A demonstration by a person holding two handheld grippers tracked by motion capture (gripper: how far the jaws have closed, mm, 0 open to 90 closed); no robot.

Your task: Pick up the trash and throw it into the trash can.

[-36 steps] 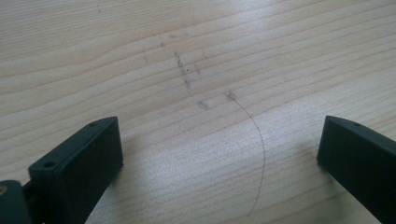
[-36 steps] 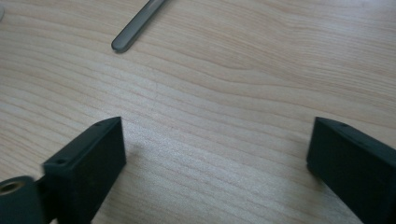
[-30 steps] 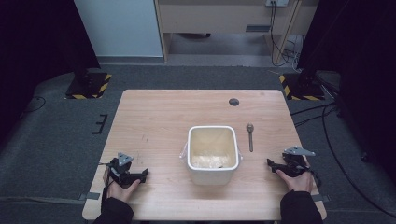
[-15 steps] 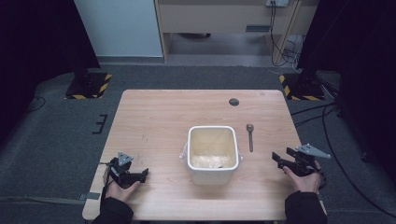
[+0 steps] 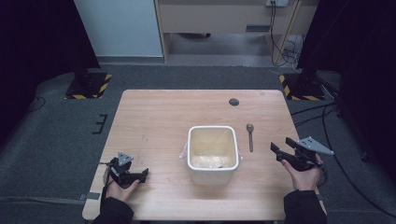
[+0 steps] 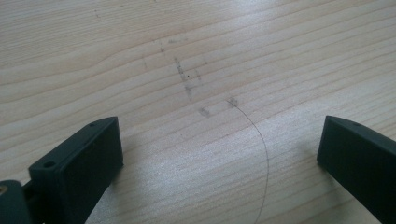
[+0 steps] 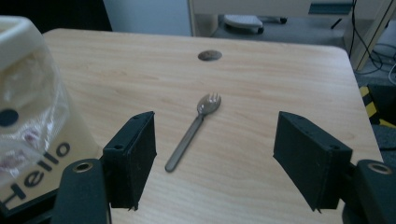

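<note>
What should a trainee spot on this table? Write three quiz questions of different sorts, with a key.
1. True or false: the fork lies inside the white bin.
2. The right gripper is: A) shut on the fork; B) open and empty; C) shut on the bin's rim.
3. Fill in: the word printed on the bin's wall is ____.

Key: 1 false, it lies on the table beside the bin; 2 B; 3 Hello.

Tub [image 5: 212, 154] mid-table [image 5: 154, 121]; spork [image 5: 251, 136] right of it (just beside)

Bin [image 7: 28, 93] cut off at left edge; bin contents blurred, unidentifiable.
</note>
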